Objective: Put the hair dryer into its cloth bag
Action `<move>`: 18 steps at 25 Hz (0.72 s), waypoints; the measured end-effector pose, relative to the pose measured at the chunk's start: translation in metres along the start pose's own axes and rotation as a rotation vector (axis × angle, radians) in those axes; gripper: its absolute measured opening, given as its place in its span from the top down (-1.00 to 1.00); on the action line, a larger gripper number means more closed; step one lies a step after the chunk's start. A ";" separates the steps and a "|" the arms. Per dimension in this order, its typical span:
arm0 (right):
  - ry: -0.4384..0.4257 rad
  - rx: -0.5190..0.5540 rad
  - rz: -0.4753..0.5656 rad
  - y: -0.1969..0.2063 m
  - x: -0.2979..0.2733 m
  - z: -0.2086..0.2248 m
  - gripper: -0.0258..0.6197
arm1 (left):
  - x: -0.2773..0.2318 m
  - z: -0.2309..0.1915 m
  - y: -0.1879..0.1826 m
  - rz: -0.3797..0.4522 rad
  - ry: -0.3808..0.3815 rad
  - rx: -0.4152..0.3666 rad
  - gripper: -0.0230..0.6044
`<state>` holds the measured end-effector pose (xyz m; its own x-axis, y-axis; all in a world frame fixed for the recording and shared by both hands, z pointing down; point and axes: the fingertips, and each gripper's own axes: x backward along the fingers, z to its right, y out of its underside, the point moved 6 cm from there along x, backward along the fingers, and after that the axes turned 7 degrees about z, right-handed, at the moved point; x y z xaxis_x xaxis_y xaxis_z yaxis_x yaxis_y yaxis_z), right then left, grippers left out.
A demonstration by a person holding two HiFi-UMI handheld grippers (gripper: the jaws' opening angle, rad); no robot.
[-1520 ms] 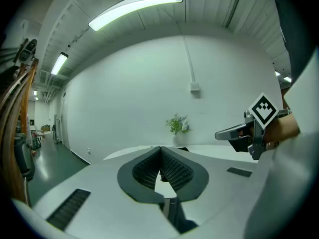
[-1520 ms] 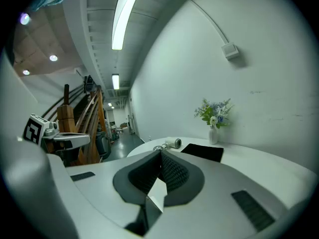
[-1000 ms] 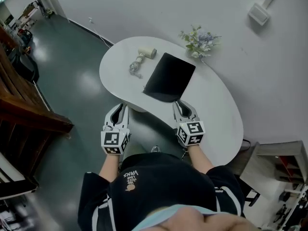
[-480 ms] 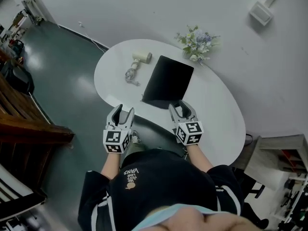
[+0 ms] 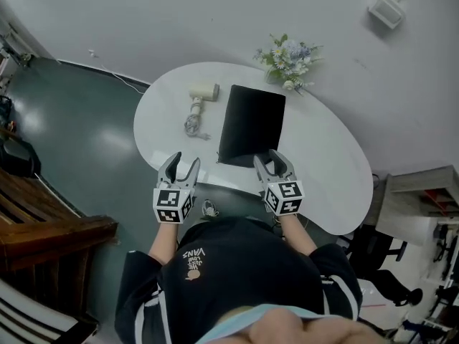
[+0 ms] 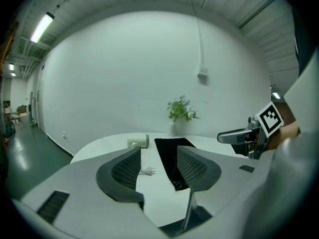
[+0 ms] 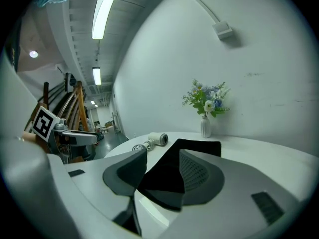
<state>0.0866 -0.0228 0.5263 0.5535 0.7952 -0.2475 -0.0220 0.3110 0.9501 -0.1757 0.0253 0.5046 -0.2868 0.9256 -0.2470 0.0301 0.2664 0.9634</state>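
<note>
Approach stage: both claws empty at the table edge.
Left gripper and right gripper jaws have just been opening, now wide, nothing between them; hair dryer lies untouched near the flat cloth bag.

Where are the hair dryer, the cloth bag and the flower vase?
hair dryer (image 5: 205, 91), head view, on its cream barrel.
cloth bag (image 5: 251, 124), head view, middle of the black fabric.
flower vase (image 7: 206, 127), right gripper view, on the white vase body.
</note>
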 end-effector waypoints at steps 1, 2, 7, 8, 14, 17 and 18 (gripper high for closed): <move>0.019 -0.001 0.002 0.001 -0.002 -0.002 0.35 | -0.004 -0.007 -0.001 -0.004 0.017 -0.003 0.20; 0.036 -0.001 0.003 0.001 -0.004 -0.004 0.35 | -0.007 -0.014 -0.002 -0.007 0.032 -0.007 0.20; 0.082 0.030 -0.018 0.005 -0.016 -0.006 0.34 | -0.027 -0.039 0.002 -0.039 0.085 -0.022 0.16; 0.084 0.041 -0.025 0.006 -0.018 -0.005 0.34 | -0.031 -0.043 0.003 -0.046 0.087 -0.024 0.15; 0.028 0.166 -0.100 0.013 -0.038 0.008 0.34 | -0.061 -0.055 0.003 -0.074 0.074 -0.053 0.10; -0.051 0.297 -0.167 0.019 -0.047 0.014 0.34 | -0.073 -0.056 0.003 -0.085 0.059 -0.059 0.09; -0.082 0.360 -0.194 0.023 -0.050 0.016 0.34 | -0.078 -0.056 0.004 -0.092 0.054 -0.060 0.09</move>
<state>0.0719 -0.0635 0.5630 0.5832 0.6913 -0.4266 0.3742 0.2376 0.8964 -0.2072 -0.0605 0.5337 -0.3365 0.8820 -0.3300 -0.0559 0.3311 0.9419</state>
